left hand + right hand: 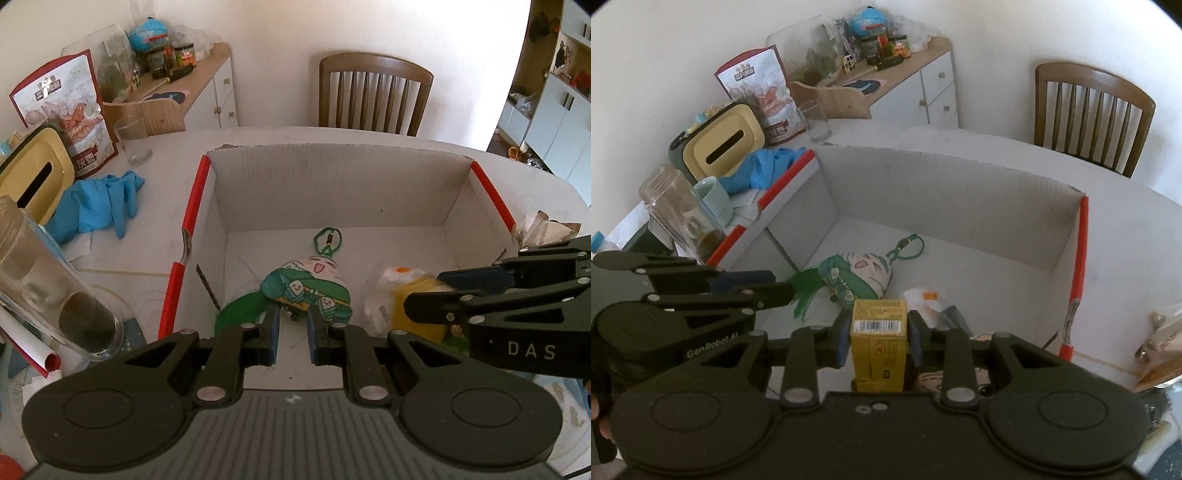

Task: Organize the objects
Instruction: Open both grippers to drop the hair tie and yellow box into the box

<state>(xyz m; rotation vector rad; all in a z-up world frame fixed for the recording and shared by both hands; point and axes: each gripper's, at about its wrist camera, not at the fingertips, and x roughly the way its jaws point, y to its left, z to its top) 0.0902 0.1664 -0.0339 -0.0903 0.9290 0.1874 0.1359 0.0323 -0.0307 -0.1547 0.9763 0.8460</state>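
Cardboard box with red-edged side walls fills the middle of the left wrist view, standing open on a white table. On its floor lies a green and white plush keychain, its green loop pointing to the far wall. The left gripper hangs over the near part of the box, its blue-padded fingers a narrow gap apart with nothing between them, the tips just above the plush's near edge. From the right comes the right gripper, seen side on over a yellow carton and a crumpled white wrapper. Left of the box lie blue gloves; farther left are a yellow-lidded tissue box, a tall glass jar in the near left and a drinking glass toward the far side. A wooden chair stands beyond the table.

Right wrist view: the right gripper is clamped on the yellow carton, one pad on each side, barcode face up, held above the near floor of the box. The plush keychain lies just beyond, left of centre, with the white wrapper to its right. The left gripper reaches in from the left; its opening cannot be judged from here.
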